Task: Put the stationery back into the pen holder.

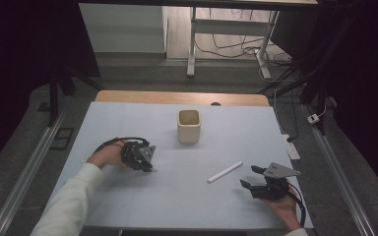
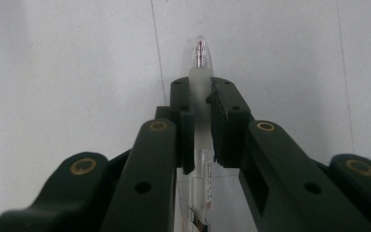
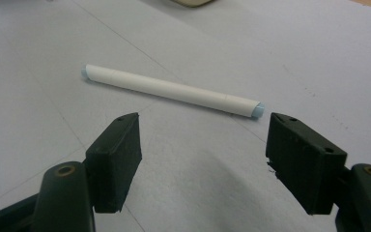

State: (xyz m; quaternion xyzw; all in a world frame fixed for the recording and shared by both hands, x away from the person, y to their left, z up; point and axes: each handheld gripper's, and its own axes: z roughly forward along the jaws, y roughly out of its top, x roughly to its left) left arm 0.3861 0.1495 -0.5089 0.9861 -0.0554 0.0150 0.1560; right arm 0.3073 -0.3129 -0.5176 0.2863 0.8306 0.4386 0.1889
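The pen (image 2: 200, 104) sits clamped between the 2 pads of the left gripper (image 2: 201, 89), with its clear tip sticking out past them and the rest of its body running back between the jaws. In the high view this left gripper (image 1: 139, 156) is low over the pale mat (image 1: 128, 123), at the left part of the table. The grip looks narrow and close to the tip end, so I think the pen can pivot or slide out when it is lifted, especially if the hand tilts it toward the beige cup (image 1: 189, 126) behind.

The white marker (image 3: 171, 90) lies flat on the mat, just in front of the right gripper (image 3: 203, 162), whose jaws stand wide apart with nothing between them. A round marker may roll away if one pad touches it first.
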